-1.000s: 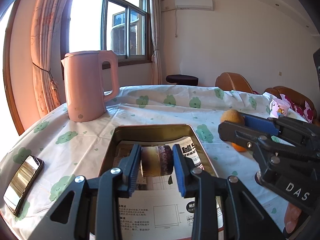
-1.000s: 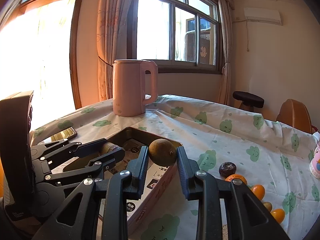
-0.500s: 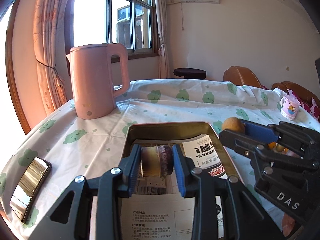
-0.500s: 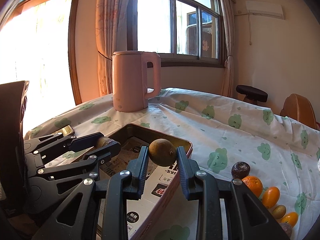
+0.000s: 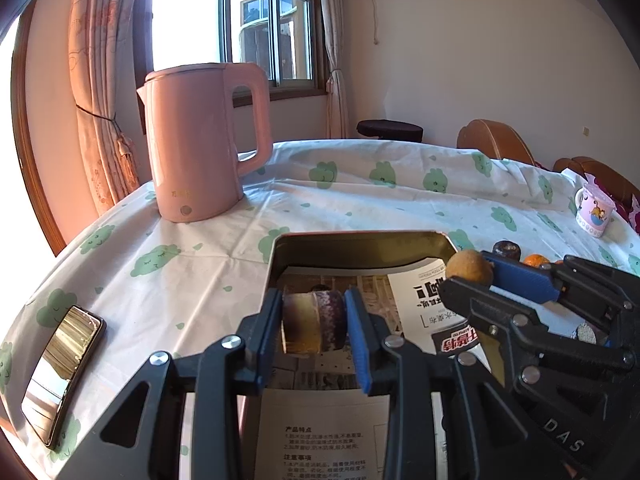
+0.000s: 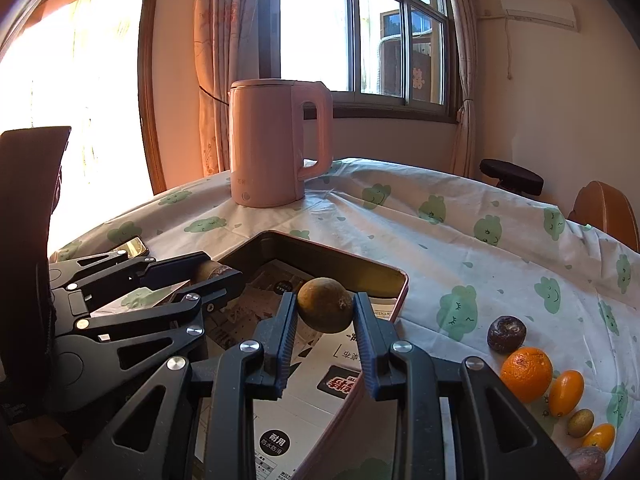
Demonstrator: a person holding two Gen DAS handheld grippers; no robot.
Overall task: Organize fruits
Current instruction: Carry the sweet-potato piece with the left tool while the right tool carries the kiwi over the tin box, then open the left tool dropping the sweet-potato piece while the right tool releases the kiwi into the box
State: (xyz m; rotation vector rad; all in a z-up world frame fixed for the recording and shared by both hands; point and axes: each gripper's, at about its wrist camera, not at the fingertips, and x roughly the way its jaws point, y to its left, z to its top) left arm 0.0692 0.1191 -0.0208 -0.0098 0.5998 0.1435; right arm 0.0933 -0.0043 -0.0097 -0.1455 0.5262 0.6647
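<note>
My left gripper (image 5: 313, 322) is shut on a short yellow-and-purple sugarcane piece (image 5: 313, 322) above the metal tray (image 5: 360, 238). My right gripper (image 6: 325, 312) is shut on a round brown-green fruit (image 6: 325, 305), also held over the tray (image 6: 394, 276); this gripper shows at the right of the left wrist view (image 5: 480, 280). The left gripper shows at the left of the right wrist view (image 6: 212, 274). Loose fruits lie on the cloth at right: a dark fruit (image 6: 506, 333), an orange (image 6: 526, 374), kumquats (image 6: 565, 393).
The tray is lined with printed paper sheets (image 5: 424, 300). A pink kettle (image 5: 204, 140) stands behind the tray. A phone (image 5: 60, 364) lies near the table's left edge. A small pink cup (image 5: 594, 216) stands far right. Chairs (image 5: 494, 140) stand beyond the table.
Both grippers moved forward over the tray with their fruits still held; the kettle and tray's far rim appear closer.
</note>
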